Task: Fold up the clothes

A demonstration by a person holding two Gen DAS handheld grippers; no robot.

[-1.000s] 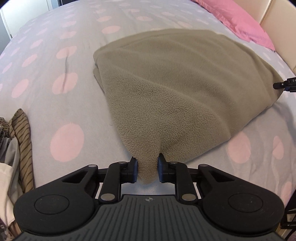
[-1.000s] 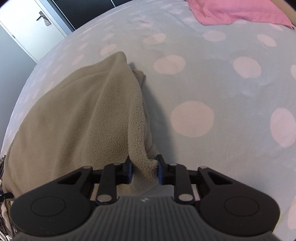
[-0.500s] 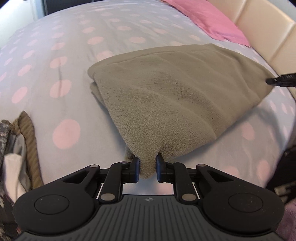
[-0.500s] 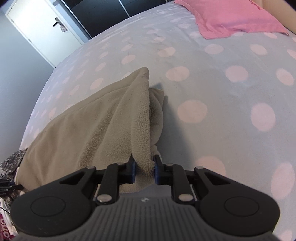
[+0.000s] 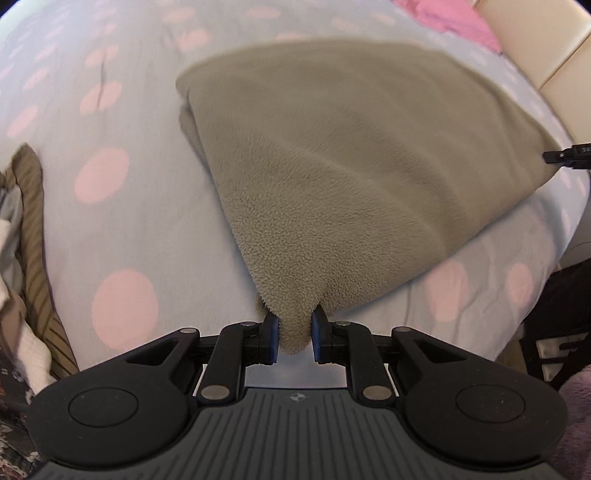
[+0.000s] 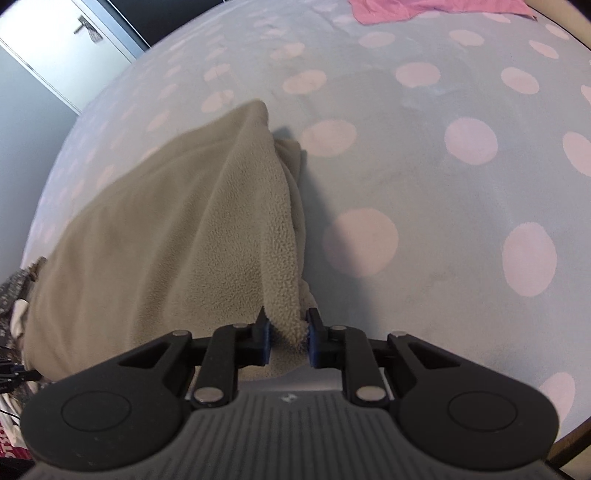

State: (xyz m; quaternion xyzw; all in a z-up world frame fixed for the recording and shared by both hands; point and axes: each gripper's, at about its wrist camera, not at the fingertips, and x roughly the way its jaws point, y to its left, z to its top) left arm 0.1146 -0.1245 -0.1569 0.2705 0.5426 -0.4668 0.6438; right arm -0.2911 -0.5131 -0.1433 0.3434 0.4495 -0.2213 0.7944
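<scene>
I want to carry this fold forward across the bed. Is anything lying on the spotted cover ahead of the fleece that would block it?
Nothing visible does. Both the left gripper and the right gripper are shut on corners of the olive fleece. The spotted cover beyond it is bare; the pink pillow lies farther up, and the clothes pile sits off to the left.

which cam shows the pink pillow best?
Right wrist: the pink pillow lies along the top edge, unblurred, on the spotted bedspread. Left wrist catches only a blurred corner beside the headboard.
</scene>
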